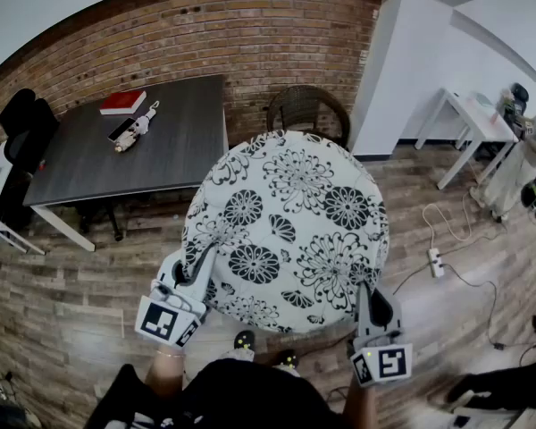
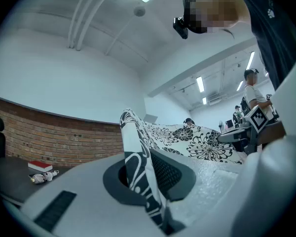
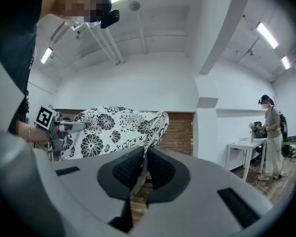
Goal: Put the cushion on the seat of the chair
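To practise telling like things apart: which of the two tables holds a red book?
The dark table by the brick wall; the red book lies near its far edge. The white table stands at right.

The round black-and-white floral fabric cushion spans between the tongs, its left edge gripped in the left gripper and its right edge in the right gripper. Ahead of both, behind the cushion, stands the brown wicker chair. Ahead-left of the left gripper is the dark rectangular wooden table, with a red book on it. Right of the right gripper, a white power strip lies on the wooden plank floor.
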